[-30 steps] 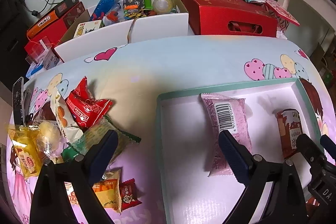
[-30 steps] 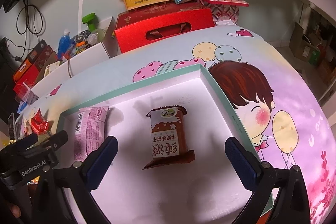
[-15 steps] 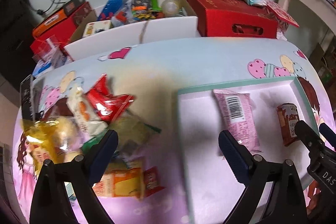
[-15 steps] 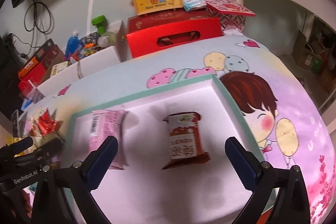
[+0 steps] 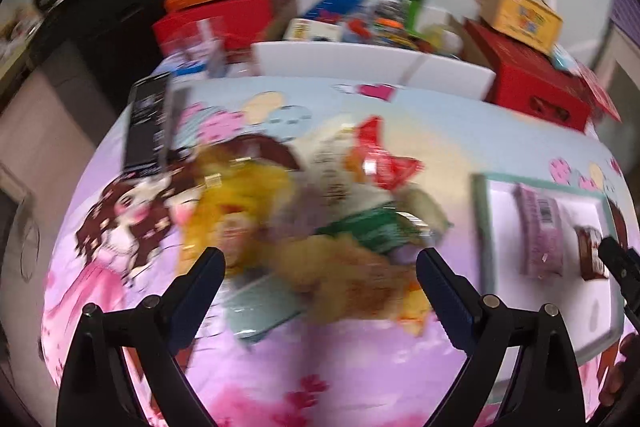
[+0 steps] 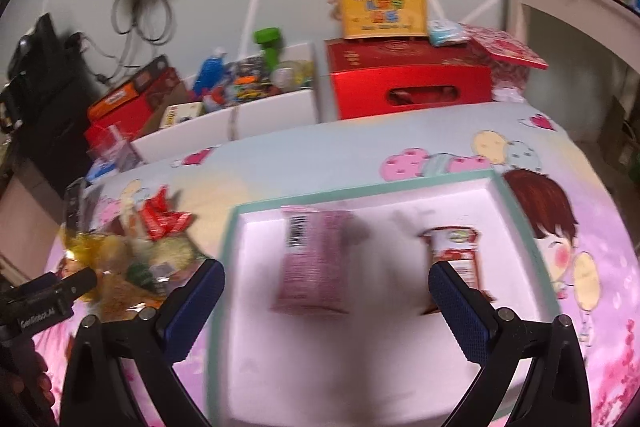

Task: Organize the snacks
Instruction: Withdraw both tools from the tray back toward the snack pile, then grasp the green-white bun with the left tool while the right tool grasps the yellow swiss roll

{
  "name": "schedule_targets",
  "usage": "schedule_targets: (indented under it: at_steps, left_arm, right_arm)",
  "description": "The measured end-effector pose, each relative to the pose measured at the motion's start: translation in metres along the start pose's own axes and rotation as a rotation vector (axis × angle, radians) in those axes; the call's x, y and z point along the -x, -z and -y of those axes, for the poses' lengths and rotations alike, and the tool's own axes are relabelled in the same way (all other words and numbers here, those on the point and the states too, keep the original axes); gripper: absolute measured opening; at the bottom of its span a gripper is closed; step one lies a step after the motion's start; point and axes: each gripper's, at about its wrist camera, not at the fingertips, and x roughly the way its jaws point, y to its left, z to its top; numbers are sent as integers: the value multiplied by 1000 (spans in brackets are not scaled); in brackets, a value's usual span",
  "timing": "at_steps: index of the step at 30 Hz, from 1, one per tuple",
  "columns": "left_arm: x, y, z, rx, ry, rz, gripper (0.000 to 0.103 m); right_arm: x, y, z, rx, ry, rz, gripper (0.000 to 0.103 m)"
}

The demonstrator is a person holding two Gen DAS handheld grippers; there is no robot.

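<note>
We see glossy, crinkled plastic on the red snack packet (image 5: 384, 163); the white tray (image 6: 400, 355) looks smooth and matt.

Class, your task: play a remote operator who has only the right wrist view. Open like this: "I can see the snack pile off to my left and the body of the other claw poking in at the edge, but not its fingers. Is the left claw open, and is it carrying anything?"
Observer: The left claw is open and empty. Its fingers are spread wide, with the snack pile on the table ahead of them.
Operator: Which snack lies nearest that claw? My own finger blocks the near edge of the pile.
Observer: A flat, pale blue-grey packet is nearest, just ahead of the claw's left finger. It is too blurred to read.
</note>
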Motion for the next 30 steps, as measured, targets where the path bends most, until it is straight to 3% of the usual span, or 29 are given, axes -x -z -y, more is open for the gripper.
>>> schedule_targets:
  at_steps: [7,11,20,30]
  left_arm:
    - [1,14,-55,113,-42,-17,96]
    - [-10,23,-79,170,-28,-59,96]
    - [-36,31,-93,253,40,-138,96]
    - [-59,34,-95,298,103,-199,96]
  right_arm:
    - [-9,10,-52,55,-128,-24,103]
    - [-23,22,-84,90,-196,-68,103]
    - [-43,50,-137,284,-198,-127,103]
    - [-69,67,-170,406,-182,-181,103]
